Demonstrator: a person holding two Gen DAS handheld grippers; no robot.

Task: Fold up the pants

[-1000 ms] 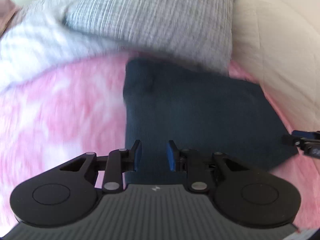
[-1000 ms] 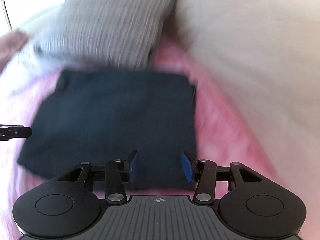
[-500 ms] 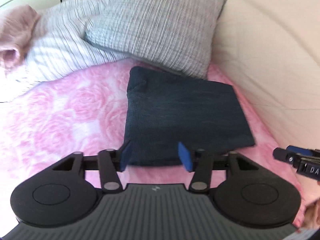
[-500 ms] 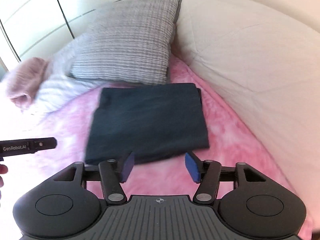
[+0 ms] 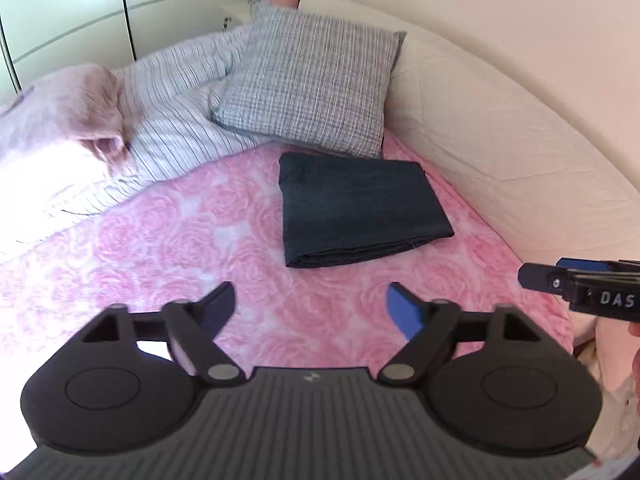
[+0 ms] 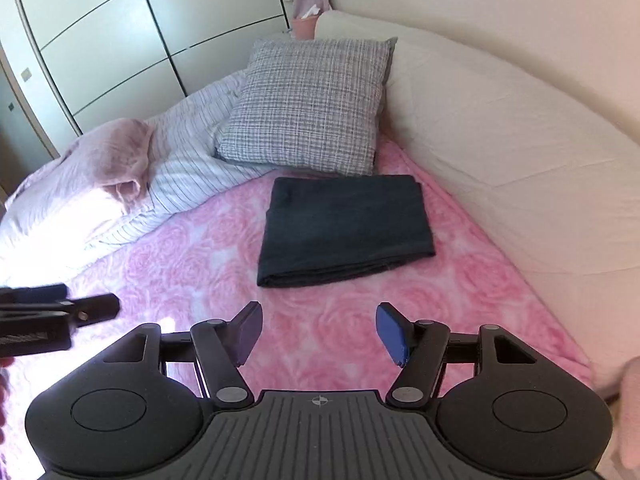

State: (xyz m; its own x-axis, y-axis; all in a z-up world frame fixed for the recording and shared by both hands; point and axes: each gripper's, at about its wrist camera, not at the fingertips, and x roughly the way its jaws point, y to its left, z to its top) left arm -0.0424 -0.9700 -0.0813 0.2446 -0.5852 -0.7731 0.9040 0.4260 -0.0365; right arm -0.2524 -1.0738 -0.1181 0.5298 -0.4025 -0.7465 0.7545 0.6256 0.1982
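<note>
The dark navy pants [image 5: 356, 208] lie folded into a flat rectangle on the pink rose-patterned blanket [image 5: 180, 248], just in front of a grey checked pillow [image 5: 312, 84]. The same pants [image 6: 344, 228] sit mid-frame in the right wrist view. My left gripper [image 5: 310, 306] is open, held back from the near edge of the pants, nothing between its fingers. My right gripper [image 6: 318, 328] is open too, also short of the pants and empty. Each gripper shows at the side of the other's view.
A striped duvet [image 6: 188, 152] and a crumpled pink cloth [image 6: 116, 152] lie at the left. A cream padded headboard [image 6: 500, 152] curves along the right. Wardrobe doors [image 6: 120, 40] stand behind the bed.
Both grippers have pulled back from the folded pants and opened wider. The pants, once right at the fingertips, now lie apart from them on the blanket.
</note>
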